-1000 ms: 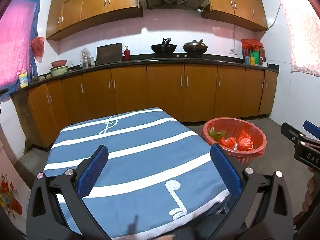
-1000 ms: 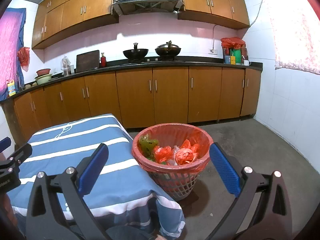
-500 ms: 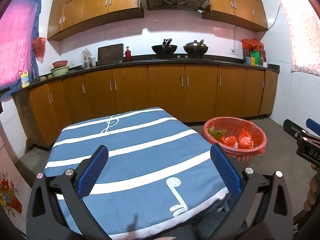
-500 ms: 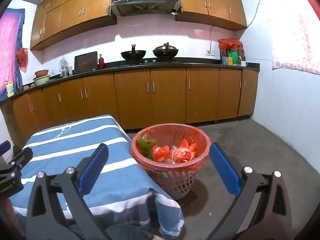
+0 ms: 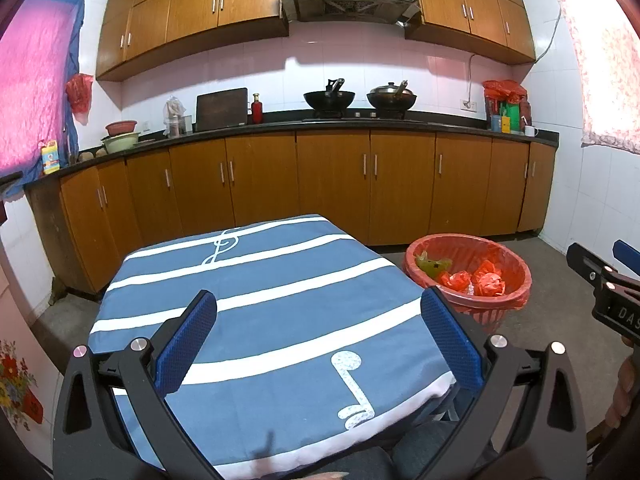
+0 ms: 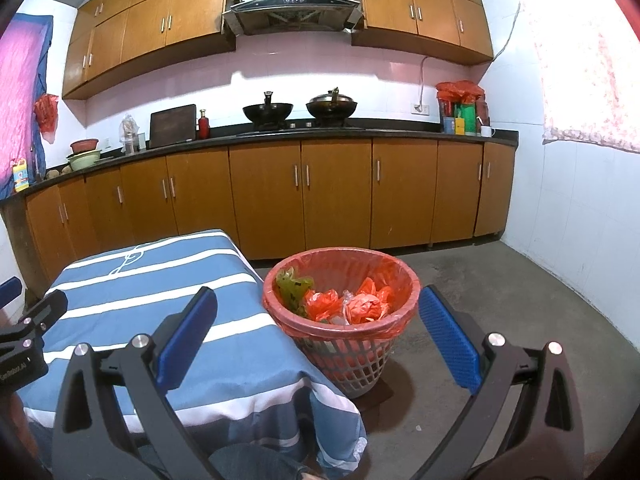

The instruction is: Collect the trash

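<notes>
A: Starting on the left, what's different from a second ago?

B: Little. The left hand-held gripper (image 5: pixel 318 336) has drawn back and up a touch, so more of the blue striped cloth on the surface (image 5: pixel 256 280) shows beneath it. Its blue pads stand wide apart with nothing between them.

A: And the right?

B: The right hand-held gripper (image 6: pixel 316 336) has likewise eased back; the red trash basket (image 6: pixel 400 276) now sits slightly farther off in its view. It is released too, with nothing held.

A: What does that mean for the job?

B: I'd judge the collecting is about finished. No loose trash lies on the cloth, and both tools are retreating, not reaching.

A: Where is the trash, then?

B: In the basket: crumpled red bags (image 6: pixel 362 306) and a green scrap (image 6: pixel 294 284) lie inside the red liner. The basket stands on the floor just beside the surface's right edge. It is ahead of the right gripper, between the lines of its pads, and off to the front right of the left one.
</notes>
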### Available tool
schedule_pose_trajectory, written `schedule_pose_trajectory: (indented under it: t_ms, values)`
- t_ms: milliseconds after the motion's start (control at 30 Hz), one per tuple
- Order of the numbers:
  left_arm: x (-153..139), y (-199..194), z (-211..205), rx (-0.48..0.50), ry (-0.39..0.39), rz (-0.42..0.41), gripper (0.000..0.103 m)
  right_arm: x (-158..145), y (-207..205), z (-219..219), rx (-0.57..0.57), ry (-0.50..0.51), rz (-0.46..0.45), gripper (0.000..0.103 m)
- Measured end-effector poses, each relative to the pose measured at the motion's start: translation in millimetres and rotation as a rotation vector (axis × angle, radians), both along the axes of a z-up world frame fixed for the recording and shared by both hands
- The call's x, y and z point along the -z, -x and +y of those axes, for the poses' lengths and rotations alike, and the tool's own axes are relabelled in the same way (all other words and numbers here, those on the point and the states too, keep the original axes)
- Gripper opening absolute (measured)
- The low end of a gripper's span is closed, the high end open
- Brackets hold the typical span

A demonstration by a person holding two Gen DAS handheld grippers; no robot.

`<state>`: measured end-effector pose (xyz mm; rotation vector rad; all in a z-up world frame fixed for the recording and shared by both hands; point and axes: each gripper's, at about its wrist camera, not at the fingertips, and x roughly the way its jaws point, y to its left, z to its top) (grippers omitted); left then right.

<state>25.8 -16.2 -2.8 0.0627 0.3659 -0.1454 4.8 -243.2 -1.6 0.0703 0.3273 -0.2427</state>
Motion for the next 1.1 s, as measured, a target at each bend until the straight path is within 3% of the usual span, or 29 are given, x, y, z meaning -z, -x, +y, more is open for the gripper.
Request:
schedule_pose_trajectory:
  t_ms: [1100]
  values:
    - [-1.4,3.2,-2.3,0.006,0.002,-0.003,0.101,-2.1,4.5,1.0,0.007,0.003,-0.005,0.099]
